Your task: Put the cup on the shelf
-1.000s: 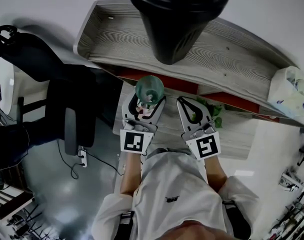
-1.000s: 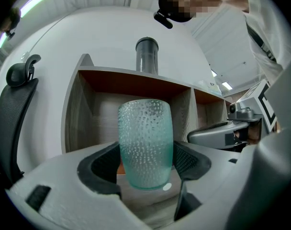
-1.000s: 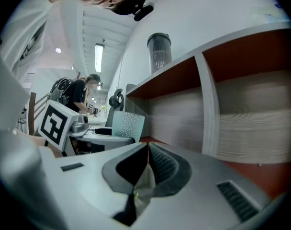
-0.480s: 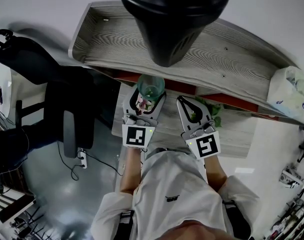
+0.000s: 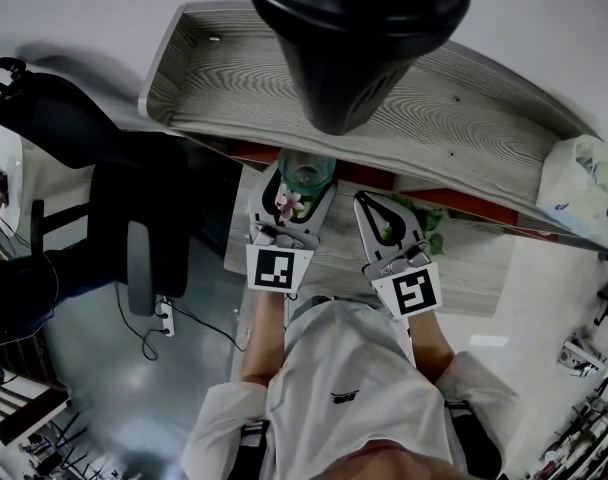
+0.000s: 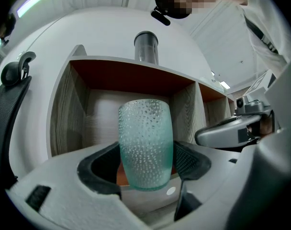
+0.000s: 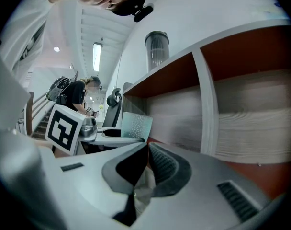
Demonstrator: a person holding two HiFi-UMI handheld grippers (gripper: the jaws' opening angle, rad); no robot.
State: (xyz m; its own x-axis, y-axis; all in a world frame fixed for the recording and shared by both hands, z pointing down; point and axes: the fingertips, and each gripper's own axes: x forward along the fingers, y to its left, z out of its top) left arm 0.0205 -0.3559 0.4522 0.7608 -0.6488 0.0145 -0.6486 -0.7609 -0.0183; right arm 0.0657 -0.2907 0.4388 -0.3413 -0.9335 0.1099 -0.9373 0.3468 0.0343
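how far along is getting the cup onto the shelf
Done: the cup is lifted, upright, clamped in the left gripper's jaws. In hand: it hangs at the mouth of the left compartment of the shelf, not yet set down. Left: lower it onto the compartment floor, open the jaws, pull out. The right gripper sits shut and empty alongside.

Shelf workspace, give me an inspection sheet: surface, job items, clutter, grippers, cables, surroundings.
Surface: wood-grain shelf with red-backed compartments.
Job's things: green dimpled cup upright, before the left compartment, not set down.
Clutter: black cylinder and white bag on the shelf top.
Grippers: left gripper shut on the cup; right gripper shut, empty.
Cables: cable and power strip on the floor.
Surroundings: black office chair at left.
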